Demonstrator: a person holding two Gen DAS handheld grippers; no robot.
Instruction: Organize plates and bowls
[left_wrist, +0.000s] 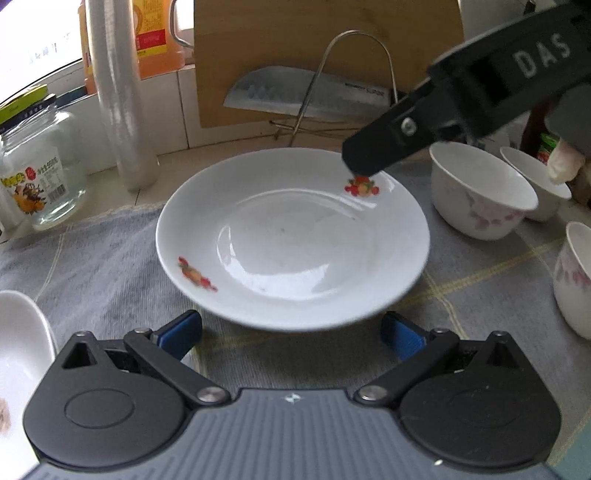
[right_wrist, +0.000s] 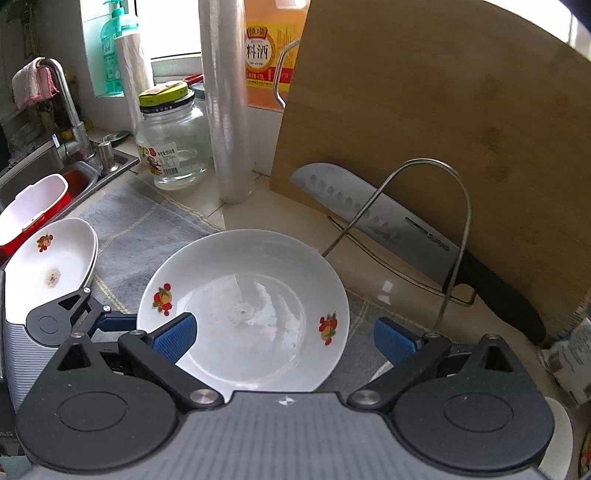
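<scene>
**Two grippers spread wide around one white plate**

Two hand-held grippers, both aimed at the same deep white plate (left_wrist: 291, 236) on a grey checked cloth (left_wrist: 96, 266). Left gripper (left_wrist: 291, 334) low and level over the cloth, blue pads (left_wrist: 181, 332) wide apart, nothing between them, plate's near rim just ahead of the tips. Right gripper (right_wrist: 286, 338) likewise spread, empty, tilted downward; left pad over the plate's near-left rim, right pad off to the side beyond the rim. Seen from the left wrist view, right gripper's black finger (left_wrist: 373, 158) reaching in from the upper right, tip over the plate's far rim at a fruit decal; contact not discernible.

Around the plate:
- Second white plate (right_wrist: 51, 266) with matching fruit decal and a brown stain, just left on the same cloth, beside the left gripper body.
- Three white bowls with pink floral print (left_wrist: 480, 192) to the right of the plate, near one another.
- Behind, well apart: wooden cutting board (right_wrist: 443, 129) leaning upright, cleaver (right_wrist: 373, 218) resting in a wire rack (right_wrist: 424, 229) before it.
- Roll of cling film (right_wrist: 225, 110) standing upright, glass jar (right_wrist: 170, 144) with yellow-green lid beside it, orange bottle (right_wrist: 266, 55) behind.
- Sink with faucet (right_wrist: 70, 110) at far left, pink rag draped on the spout, red and white container (right_wrist: 33, 210) at the sink edge.
</scene>
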